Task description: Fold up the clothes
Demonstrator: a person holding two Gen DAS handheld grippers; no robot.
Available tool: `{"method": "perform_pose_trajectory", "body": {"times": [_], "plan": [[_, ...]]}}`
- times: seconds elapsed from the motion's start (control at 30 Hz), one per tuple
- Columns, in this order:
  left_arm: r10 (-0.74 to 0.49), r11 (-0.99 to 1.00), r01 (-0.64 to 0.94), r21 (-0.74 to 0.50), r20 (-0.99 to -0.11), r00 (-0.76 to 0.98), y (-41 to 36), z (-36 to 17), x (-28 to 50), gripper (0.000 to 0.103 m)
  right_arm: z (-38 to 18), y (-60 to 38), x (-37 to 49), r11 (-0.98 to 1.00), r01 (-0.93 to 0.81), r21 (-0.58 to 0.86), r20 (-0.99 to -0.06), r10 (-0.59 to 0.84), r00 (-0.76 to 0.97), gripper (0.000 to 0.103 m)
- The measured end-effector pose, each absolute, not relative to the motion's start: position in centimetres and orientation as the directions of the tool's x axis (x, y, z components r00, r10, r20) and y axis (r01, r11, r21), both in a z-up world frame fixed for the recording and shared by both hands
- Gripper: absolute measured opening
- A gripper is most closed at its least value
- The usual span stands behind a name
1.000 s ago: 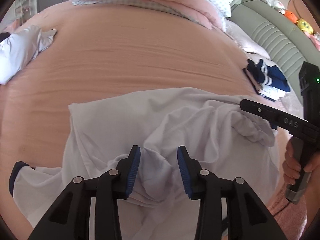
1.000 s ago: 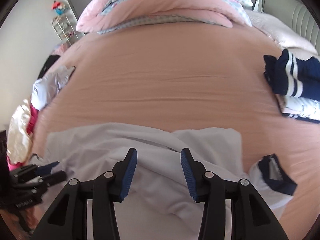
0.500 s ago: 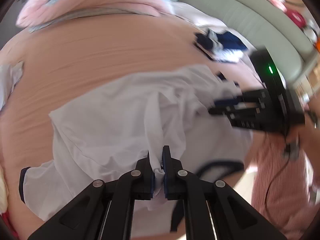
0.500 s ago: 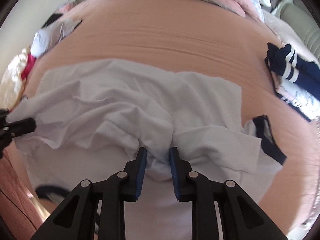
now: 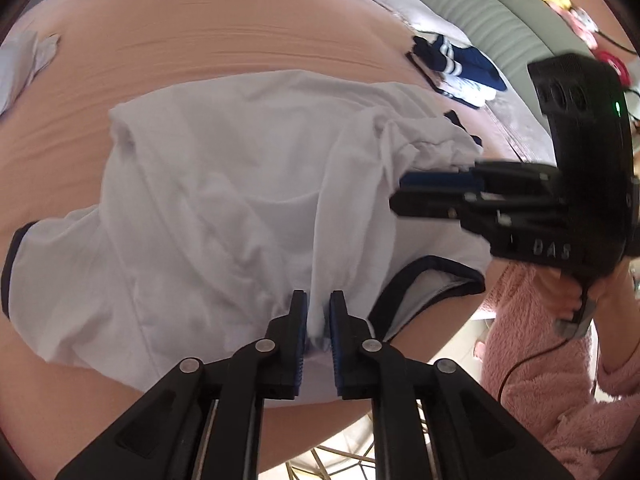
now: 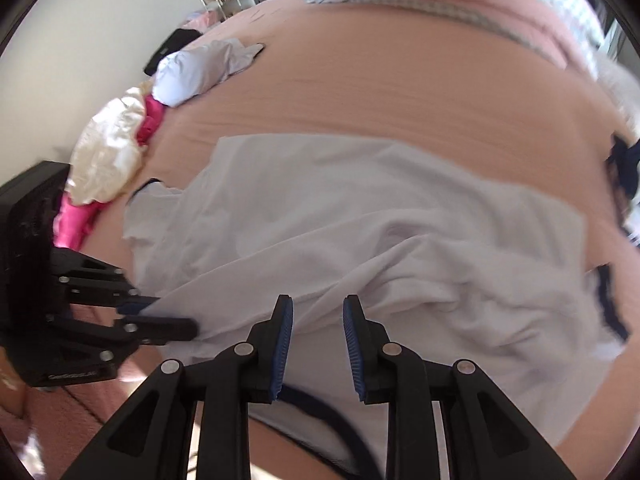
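Observation:
A white shirt (image 5: 220, 200) with navy trim (image 5: 420, 268) lies crumpled on the peach bed sheet (image 5: 240, 40). My left gripper (image 5: 319, 308) is shut on a fold of the shirt at its near edge. In the right wrist view the shirt (image 6: 360, 200) spreads ahead, and my right gripper (image 6: 319, 320) is closed part-way on a thick fold of it. Each tool shows in the other's view: the right gripper (image 5: 400, 192) at the shirt's right side, the left gripper (image 6: 156, 314) at its left. The near edge hangs lifted between them.
Folded navy striped clothes (image 5: 452, 60) lie at the bed's right, by a grey-green headboard (image 5: 480, 12). A pale garment (image 6: 192, 72) and a cream and pink pile (image 6: 108, 152) sit at the left. A pink quilt (image 6: 440, 0) lies at the back. A fuzzy pink sleeve (image 5: 540, 360) is close.
Both grippers went from open to closed on the shirt's near edge. They have since lifted and drawn it toward the bed's front edge, stretching the cloth between them.

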State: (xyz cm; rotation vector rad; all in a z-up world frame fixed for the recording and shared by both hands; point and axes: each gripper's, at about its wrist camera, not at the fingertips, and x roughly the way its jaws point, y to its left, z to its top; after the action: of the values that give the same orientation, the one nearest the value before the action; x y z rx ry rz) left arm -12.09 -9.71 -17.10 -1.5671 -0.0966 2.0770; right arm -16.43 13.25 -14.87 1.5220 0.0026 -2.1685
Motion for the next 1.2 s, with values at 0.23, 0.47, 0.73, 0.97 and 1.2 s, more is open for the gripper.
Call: {"method": "perform_pose_trajectory", "body": {"times": [0.23, 0.47, 0.73, 0.97, 1.2], "plan": [[0.322, -0.925, -0.305, -0.226, -0.893, -0.313, -10.5, -16.8, -11.7, 0.007, -16.7, 15.1, -16.5, -0.952, 0.285, 0.113, -0.918, -0.21, -0.337, 0.025], [0.318, -0.93, -0.282, -0.237, -0.902, -0.293, -10.8, -17.6, -11.7, 0.007, -13.8, 26.1, -15.8, -0.994, 0.006, 0.106, -0.874, -0.096, -0.477, 0.033], [0.27, -0.943, -0.271, -0.191, -0.916, -0.295, -9.8, -17.9, -11.5, 0.008, -16.5, 30.5, -17.5, -0.972, -0.077, 0.223, -0.903, -0.176, -0.392, 0.045], [0.192, -0.961, -0.257, -0.105, -0.919, -0.344, -9.5, -16.6, -11.6, 0.002, -16.3, 26.9, -18.2, -0.988, 0.07, 0.135, -0.896, -0.152, -0.417, 0.009], [0.119, -0.984, -0.175, -0.032, -0.849, -0.515, -12.6, -9.6, -13.6, 0.002, -9.6, 27.4, -18.3, -0.981, 0.127, 0.144, -0.803, -0.191, -0.565, 0.009]]}}
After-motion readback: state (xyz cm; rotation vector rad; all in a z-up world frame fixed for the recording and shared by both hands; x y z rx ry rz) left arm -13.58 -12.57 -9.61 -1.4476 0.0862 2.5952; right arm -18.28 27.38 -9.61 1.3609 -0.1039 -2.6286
